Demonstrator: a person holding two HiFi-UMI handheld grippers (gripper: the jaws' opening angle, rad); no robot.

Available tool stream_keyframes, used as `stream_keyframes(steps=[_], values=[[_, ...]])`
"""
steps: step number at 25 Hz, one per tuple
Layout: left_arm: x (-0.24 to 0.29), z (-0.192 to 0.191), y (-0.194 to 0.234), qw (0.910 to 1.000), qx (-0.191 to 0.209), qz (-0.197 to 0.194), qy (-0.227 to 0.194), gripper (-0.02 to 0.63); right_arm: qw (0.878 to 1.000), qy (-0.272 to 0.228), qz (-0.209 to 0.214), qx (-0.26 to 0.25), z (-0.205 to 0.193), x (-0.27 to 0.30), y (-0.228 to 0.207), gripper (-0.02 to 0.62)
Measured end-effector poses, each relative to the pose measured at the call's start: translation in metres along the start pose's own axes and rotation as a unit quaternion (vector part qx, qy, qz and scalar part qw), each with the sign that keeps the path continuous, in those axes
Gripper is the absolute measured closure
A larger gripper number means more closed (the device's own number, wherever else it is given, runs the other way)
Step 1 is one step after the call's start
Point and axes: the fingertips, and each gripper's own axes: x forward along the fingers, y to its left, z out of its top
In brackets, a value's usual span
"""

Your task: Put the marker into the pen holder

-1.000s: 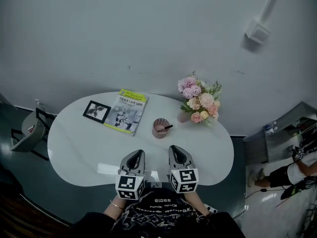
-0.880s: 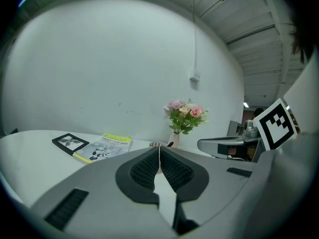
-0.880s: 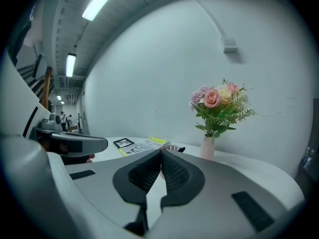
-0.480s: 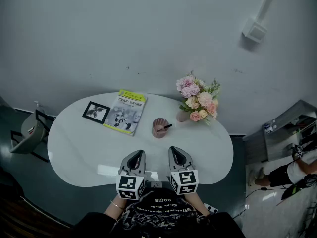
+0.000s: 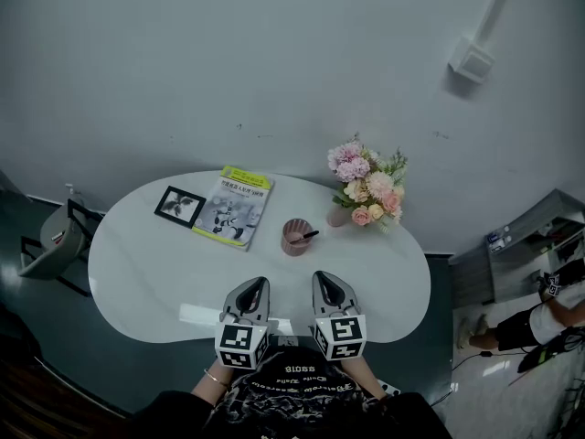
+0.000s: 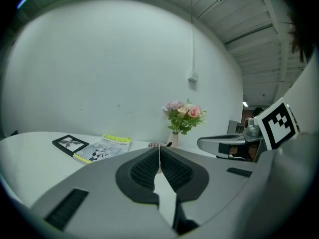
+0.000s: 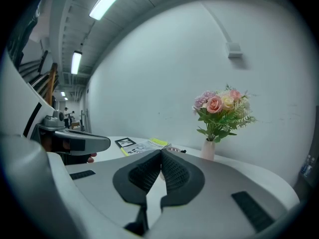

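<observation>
Left gripper [image 5: 251,284] and right gripper [image 5: 324,278] sit side by side over the white table [image 5: 146,263], both with jaws pressed together and empty. The marker [image 5: 307,236] sits tilted in the pink pen holder [image 5: 292,241], ahead of both grippers and well apart.

Two hand-held grippers [image 5: 253,283] [image 5: 324,276], one pen holder [image 5: 292,239], one marker [image 5: 307,236], one booklet [image 5: 234,207], one picture frame [image 5: 179,206], one flower vase [image 5: 339,215]

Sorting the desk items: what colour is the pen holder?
Dusty pink; the pen holder shows best in the head view.
</observation>
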Motion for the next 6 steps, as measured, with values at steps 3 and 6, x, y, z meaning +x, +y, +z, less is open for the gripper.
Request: stream_keyframes(steps=[3,6], values=[[-0.0002,-0.0011,0.0001,1.0,-0.001,0.002,0.002,0.58,1.0,0.001,0.001,-0.002,-0.0012,0.0004,-0.0006,0.568],[-0.0007,-0.002,0.0014,1.0,-0.002,0.004,0.003,0.58,1.0,0.003,0.002,-0.007,-0.003,0.0011,0.0006,0.568]])
